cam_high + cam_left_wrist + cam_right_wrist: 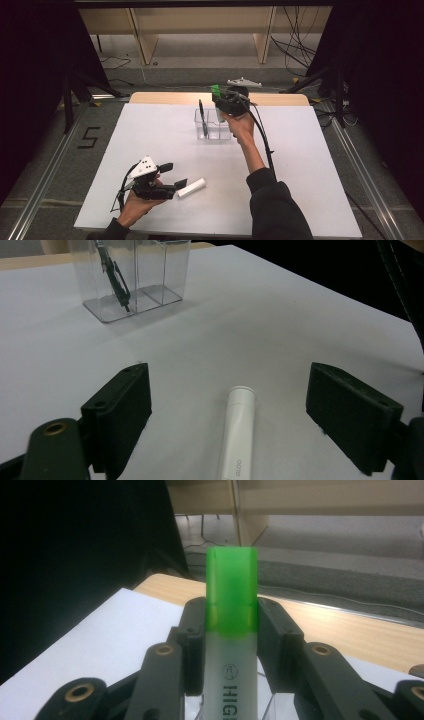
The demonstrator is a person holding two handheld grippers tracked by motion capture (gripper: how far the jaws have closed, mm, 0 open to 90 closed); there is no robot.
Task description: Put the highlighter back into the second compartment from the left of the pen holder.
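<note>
On the white tabletop (150,130), our right gripper (223,100) clamps a green highlighter (231,625) above the clear organizer (212,127) at twelve o'clock; our left gripper (172,176) gapes around a white tube (192,188). Grey floor (45,150) surrounds.

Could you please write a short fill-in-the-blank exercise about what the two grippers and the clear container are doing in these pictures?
1. The right gripper is shut on a highlighter whose cap is ____.
2. The white tube lies on the table between the ____ jaws of the left gripper.
3. The clear container already holds a ____ pen.

Missing words: green; open; black
</note>
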